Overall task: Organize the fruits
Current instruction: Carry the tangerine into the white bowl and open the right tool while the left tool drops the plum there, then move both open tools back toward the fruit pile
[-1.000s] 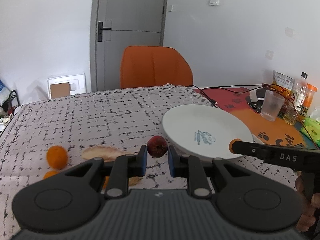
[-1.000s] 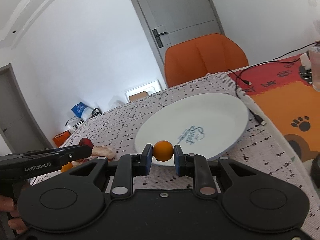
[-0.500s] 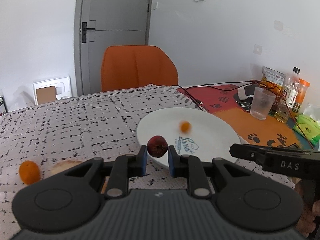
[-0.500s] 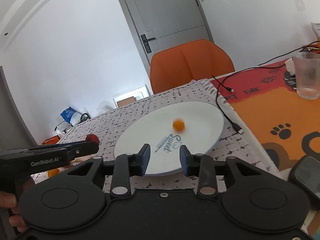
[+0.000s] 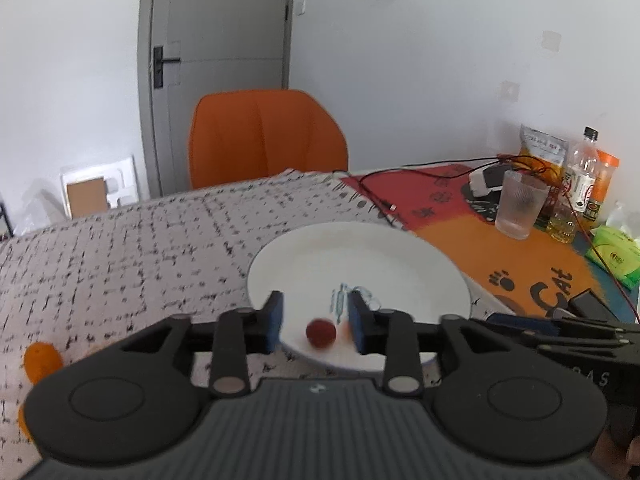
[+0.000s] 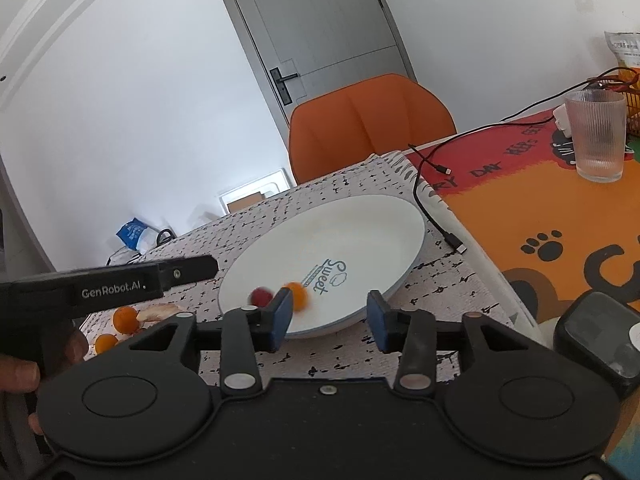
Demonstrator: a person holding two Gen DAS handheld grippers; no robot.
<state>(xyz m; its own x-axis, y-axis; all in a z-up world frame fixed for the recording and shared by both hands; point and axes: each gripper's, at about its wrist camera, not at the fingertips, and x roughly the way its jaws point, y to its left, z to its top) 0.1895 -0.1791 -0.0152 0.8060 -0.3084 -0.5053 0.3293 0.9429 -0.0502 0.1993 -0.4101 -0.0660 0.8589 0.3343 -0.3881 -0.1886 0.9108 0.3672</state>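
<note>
A white plate point(image 5: 400, 256) lies on the patterned cloth; it also shows in the right wrist view point(image 6: 360, 224). A small red fruit point(image 5: 320, 333) lies on the plate's near part, blurred, below my open left gripper point(image 5: 316, 318). In the right wrist view the red fruit point(image 6: 260, 297) sits beside a small orange fruit point(image 6: 298, 294) on the plate. My right gripper point(image 6: 329, 316) is open and empty above the plate's near rim. Two more oranges point(image 6: 125, 318) lie on the cloth at the left; one shows in the left wrist view point(image 5: 42, 361).
A glass point(image 5: 519, 210), bottles point(image 5: 582, 176) and a green pack point(image 5: 616, 254) stand at the right on an orange mat point(image 6: 540, 216). A black cable point(image 6: 432, 200) runs beside the plate. An orange chair point(image 5: 264, 136) stands behind the table. A black device point(image 6: 596, 328) lies near right.
My right gripper opened and dropped the orange onto the plate, where it rolled toward the near rim. My left gripper moved over the plate, then opened and released the red fruit onto it.
</note>
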